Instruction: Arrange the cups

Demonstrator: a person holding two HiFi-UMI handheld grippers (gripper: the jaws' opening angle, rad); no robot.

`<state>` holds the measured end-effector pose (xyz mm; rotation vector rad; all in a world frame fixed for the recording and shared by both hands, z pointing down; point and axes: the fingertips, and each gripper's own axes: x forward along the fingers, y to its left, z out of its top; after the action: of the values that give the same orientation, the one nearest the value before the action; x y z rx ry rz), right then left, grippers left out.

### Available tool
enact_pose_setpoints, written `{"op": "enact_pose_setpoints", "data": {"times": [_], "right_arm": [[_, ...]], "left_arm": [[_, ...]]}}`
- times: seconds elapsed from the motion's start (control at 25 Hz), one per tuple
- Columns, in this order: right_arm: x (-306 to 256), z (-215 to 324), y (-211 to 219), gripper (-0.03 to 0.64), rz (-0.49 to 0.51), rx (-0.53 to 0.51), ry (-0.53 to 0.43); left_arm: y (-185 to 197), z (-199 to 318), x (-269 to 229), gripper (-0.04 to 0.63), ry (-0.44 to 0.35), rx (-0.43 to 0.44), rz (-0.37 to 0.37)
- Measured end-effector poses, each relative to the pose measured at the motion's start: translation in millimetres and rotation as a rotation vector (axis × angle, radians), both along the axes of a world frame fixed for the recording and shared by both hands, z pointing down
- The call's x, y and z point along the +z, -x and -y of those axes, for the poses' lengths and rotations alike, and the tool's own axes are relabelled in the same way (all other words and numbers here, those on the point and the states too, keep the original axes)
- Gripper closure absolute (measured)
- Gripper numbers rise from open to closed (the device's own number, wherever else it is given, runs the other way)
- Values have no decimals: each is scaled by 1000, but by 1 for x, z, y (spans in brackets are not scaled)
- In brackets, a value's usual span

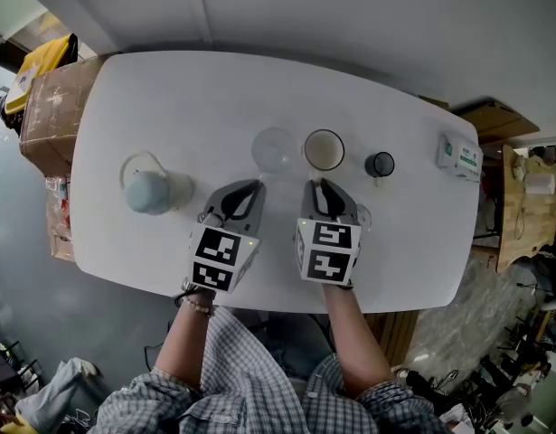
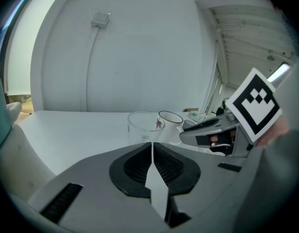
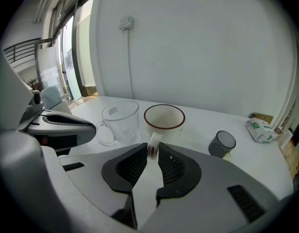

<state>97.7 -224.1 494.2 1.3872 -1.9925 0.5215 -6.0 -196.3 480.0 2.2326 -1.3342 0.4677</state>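
On the white table (image 1: 169,98) a clear glass cup (image 1: 275,149), a white mug with a brown rim (image 1: 324,149) and a small dark cup (image 1: 380,164) stand in a row. My left gripper (image 1: 258,184) is shut and holds nothing, its tips just short of the glass cup (image 2: 143,126). My right gripper (image 3: 153,152) is shut on the handle of the white mug (image 3: 164,120), which stands upright on the table. In the right gripper view the glass cup (image 3: 121,120) is left of the mug and the dark cup (image 3: 222,143) is to its right.
A pale blue teapot (image 1: 149,191) stands at the table's left. A tissue pack (image 1: 459,155) lies at the far right edge. A small clear glass (image 1: 362,215) sits beside my right gripper. A cardboard box (image 1: 51,107) and wooden furniture (image 1: 522,206) flank the table.
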Motion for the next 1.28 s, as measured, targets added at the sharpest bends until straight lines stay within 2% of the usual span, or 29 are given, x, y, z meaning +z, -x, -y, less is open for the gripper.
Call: {"op": "enact_pose_setpoints", "data": {"times": [0.4, 0.92, 1.12, 1.28], "right_arm": [[0, -15, 3, 541, 22, -31, 17], [-2, -24, 11, 541, 45, -111, 16], [-29, -42, 2, 540, 89, -186, -43], [-46, -54, -33, 540, 93, -181, -94]], "left_arm": [[-19, -2, 0, 575, -1, 26, 10], [-9, -2, 0, 575, -5, 0, 23], [-8, -2, 2, 575, -10, -3, 38], [-17, -2, 1, 575, -14, 19, 33]]}}
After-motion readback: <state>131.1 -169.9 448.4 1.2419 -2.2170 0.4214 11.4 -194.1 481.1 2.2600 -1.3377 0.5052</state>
